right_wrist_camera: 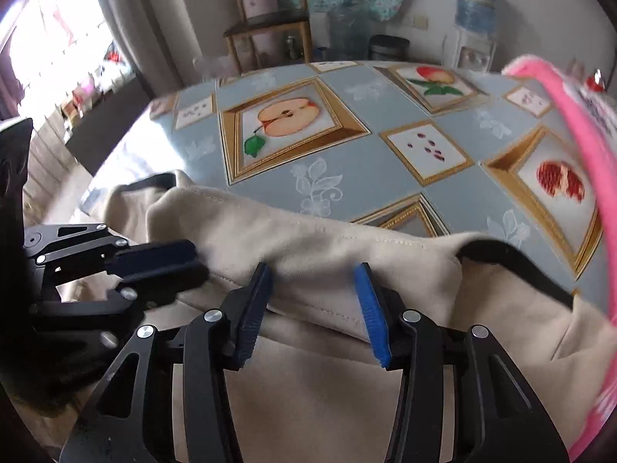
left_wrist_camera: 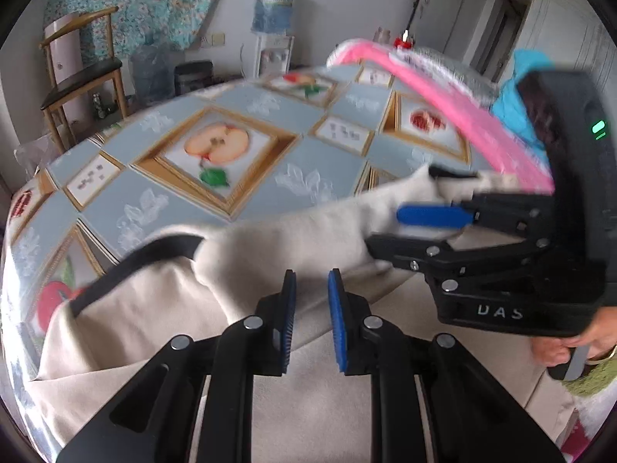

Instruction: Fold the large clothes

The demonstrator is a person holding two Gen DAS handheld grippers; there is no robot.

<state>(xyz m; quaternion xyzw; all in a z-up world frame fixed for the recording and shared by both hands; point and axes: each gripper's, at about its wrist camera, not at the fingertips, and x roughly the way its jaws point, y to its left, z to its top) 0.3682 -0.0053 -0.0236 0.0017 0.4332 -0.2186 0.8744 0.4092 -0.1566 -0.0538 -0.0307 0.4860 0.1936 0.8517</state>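
Beige garment (right_wrist_camera: 327,243) lies across the table (right_wrist_camera: 347,162), folded edge running left to right. Right gripper (right_wrist_camera: 314,310) straddles that edge, jaws apart, unclamped. Left gripper (left_wrist_camera: 311,320) stands narrowly open, empty, just beside.

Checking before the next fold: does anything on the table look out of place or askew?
The beige fabric garment with black trim lies bunched, with a raised ridge, on the fruit-print tablecloth. A pink item at the right is too blurred to judge.

Bright window (right_wrist_camera: 50,50) glare, fisheye-warped edges, slight motion blur.
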